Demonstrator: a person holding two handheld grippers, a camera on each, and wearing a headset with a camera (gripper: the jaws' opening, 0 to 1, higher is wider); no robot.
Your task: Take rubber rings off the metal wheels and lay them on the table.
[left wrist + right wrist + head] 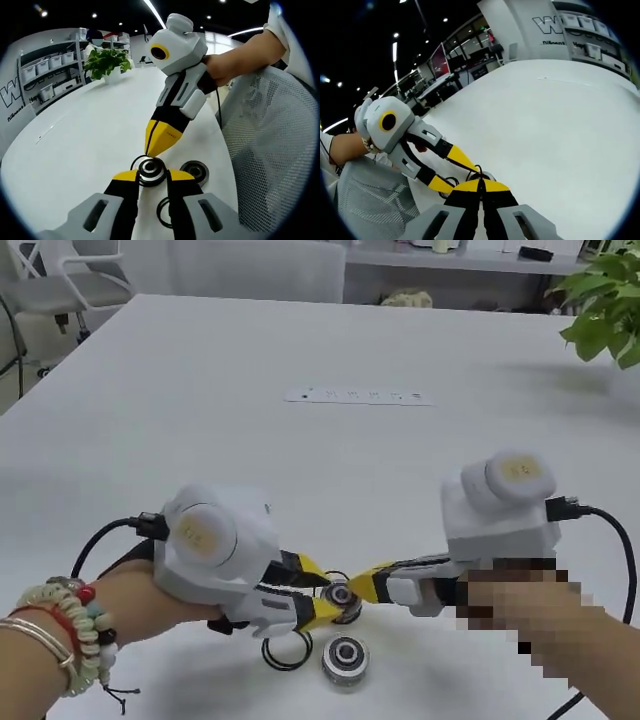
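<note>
Yellow-tipped jaws of the left gripper (152, 176) are clamping a metal wheel (151, 169) from both sides, holding it low over the white counter (300, 440). Coming at that wheel from the opposite side, the right gripper (150, 148) is keeping its jaws pressed together on a thin black rubber ring (133, 162), which is bulging away from the wheel's rim in a loop. A second wheel (345, 657) is lying flat on the counter just in front of the held wheel in the head view. A loose ring (287, 651) is lying just beside it, under the left gripper's jaws. Well beyond the held wheel, a leafy plant (605, 300) is showing at the counter's far right corner.
</note>
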